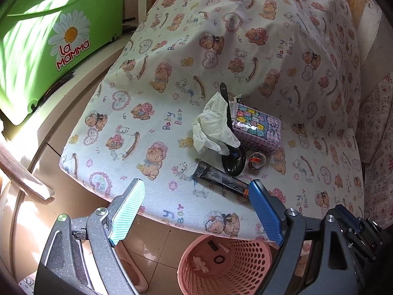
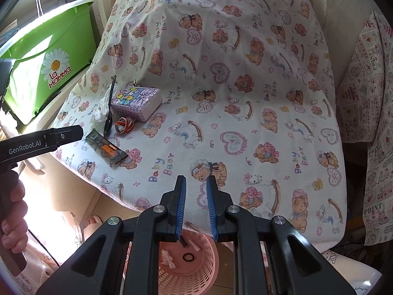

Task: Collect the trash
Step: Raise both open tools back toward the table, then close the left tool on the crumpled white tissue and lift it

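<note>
- The dark wrapper (image 1: 222, 179) lay flat near the table's (image 1: 172, 56) near edge, its long axis running slantwise from far-left to near-right.
- Just beyond it sat a crumpled tissue (image 1: 213, 125), a black spoon (image 1: 231, 145), a tape roll (image 1: 256, 161) and a pink tissue pack (image 1: 258, 129).
- A bear-print cloth covered the table; a pink basket (image 1: 235, 265) stood on the tiled floor below.
- A green tub (image 1: 49, 41) stood left.
- The left gripper (image 1: 196, 211) hovered, jaws wide and empty.
- The right gripper (image 2: 195, 206) hung over the basket, jaws narrowly parted, holding nothing.

Trash cluster crowds the tissue pack (image 1: 256, 129); cloth (image 1: 282, 56) beyond lies open; basket (image 1: 245, 265) mouth unobstructed below.
</note>
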`<state>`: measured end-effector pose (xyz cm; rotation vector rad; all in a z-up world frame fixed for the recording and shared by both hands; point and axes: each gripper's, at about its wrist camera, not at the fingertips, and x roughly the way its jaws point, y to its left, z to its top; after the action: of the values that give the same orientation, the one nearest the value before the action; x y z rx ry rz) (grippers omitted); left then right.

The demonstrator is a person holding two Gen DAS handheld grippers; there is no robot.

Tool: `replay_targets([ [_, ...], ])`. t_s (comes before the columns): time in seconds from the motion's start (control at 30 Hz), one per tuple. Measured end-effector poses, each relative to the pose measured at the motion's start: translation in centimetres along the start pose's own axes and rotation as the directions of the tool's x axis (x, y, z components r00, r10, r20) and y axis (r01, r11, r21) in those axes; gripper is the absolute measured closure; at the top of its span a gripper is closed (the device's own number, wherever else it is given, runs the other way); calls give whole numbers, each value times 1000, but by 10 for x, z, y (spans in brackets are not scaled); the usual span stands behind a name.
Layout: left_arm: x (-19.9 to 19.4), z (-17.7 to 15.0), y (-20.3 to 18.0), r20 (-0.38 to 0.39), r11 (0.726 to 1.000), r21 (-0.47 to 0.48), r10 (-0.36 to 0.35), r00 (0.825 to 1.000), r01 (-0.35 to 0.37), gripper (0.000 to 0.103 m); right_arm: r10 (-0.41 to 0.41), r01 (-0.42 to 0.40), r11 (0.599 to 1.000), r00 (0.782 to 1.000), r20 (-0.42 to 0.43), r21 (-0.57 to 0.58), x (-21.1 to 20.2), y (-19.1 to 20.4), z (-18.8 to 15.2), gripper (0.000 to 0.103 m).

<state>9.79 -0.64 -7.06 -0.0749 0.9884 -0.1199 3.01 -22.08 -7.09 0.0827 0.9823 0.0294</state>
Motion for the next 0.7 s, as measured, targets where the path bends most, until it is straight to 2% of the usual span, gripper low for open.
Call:
replay_targets([
  [0.2,0,8,8,-11,995,-40,-91,996,90,21,-34,34,998,999,-7,45,4,-9,0,85],
  [0.37,-6,39,25,-20,977,-107,-186,982,183,30,-64,63,998,998,3,26,4,-6,-1,85],
  [0.47,-15,57,30,-14,975,-107,-198,980,195,33,-39,39,999,999,8,12,2,-1,1,85],
  [0.57,-18,70,29,-10,982,-77,-174,985,172,36,-40,40,999,999,26,-13,-1,4,4,85],
  [0.63,-11,75,25,-45,980,-64,-190,981,187,37,-40,41,999,999,23,-11,0,3,5,85],
  [0.7,3,77,19,-114,969,-87,-239,964,230,39,-31,31,999,999,10,10,2,0,6,85],
])
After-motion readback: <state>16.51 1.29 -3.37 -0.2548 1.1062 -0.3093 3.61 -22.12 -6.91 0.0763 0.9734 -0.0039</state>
